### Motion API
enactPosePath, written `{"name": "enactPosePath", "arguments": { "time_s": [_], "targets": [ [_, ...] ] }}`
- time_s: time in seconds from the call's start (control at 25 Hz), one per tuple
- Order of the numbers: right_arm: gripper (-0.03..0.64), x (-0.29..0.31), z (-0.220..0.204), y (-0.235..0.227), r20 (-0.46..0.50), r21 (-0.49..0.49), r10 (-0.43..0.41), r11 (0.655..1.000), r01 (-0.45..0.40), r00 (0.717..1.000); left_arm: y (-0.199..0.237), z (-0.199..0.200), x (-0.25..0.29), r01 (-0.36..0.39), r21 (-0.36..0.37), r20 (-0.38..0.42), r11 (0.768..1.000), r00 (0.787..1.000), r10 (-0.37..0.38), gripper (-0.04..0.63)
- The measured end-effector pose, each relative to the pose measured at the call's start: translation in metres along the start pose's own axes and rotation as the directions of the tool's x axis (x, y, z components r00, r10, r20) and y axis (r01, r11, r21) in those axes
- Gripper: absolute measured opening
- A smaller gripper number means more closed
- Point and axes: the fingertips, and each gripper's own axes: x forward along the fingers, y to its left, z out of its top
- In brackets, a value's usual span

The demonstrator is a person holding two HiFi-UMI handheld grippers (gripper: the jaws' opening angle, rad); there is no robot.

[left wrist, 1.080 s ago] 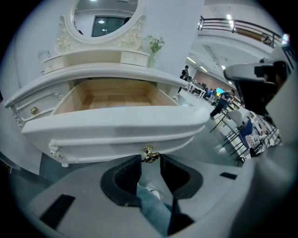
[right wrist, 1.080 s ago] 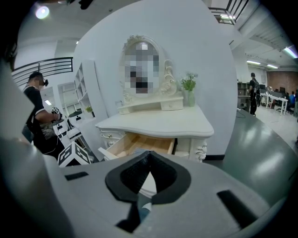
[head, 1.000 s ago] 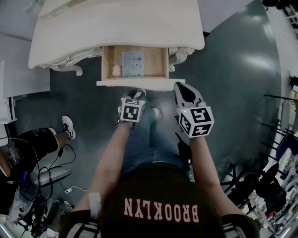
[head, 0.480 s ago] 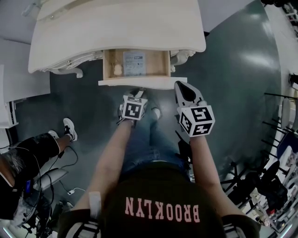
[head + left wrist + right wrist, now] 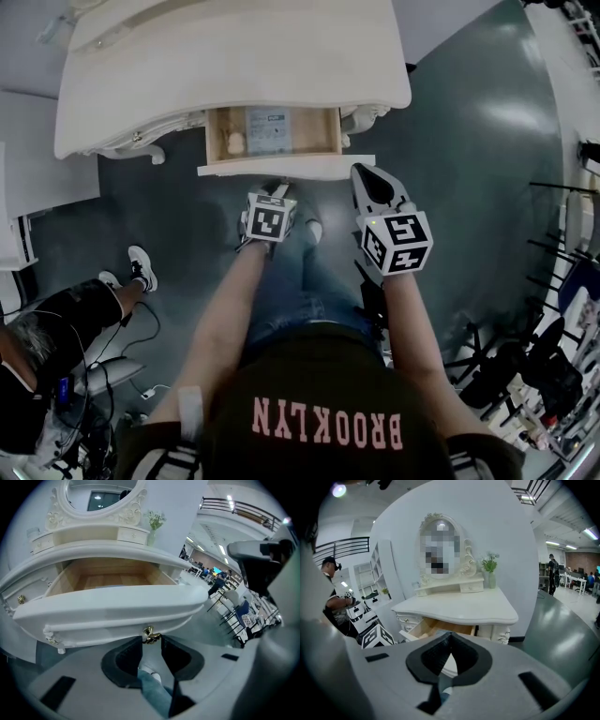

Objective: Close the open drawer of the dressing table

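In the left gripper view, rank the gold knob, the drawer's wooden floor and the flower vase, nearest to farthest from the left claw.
1. The gold knob: at the tips of the left claw, centre.
2. The drawer's wooden floor: behind the white drawer front, above the knob.
3. The flower vase: at the back of the tabletop, upper centre-right.

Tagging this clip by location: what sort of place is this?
Likely an open studio or workshop hall, not a bedroom: the dressing table stands on glossy green floor, a mezzanine railing runs overhead, cables lie nearby.
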Motion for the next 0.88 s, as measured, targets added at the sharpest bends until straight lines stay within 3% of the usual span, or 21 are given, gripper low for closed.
{"name": "enactPosePath", "arguments": {
  "time_s": [0.88],
  "targets": [
    [-0.009,0.025,0.023,-0.018,-0.027,-0.003,-0.008,1.0,0.008,1.0,0.016,0.031,0.017,0.006,0.028,-0.017,1.0,1.0,-0.005,0.118]
  ]
}}
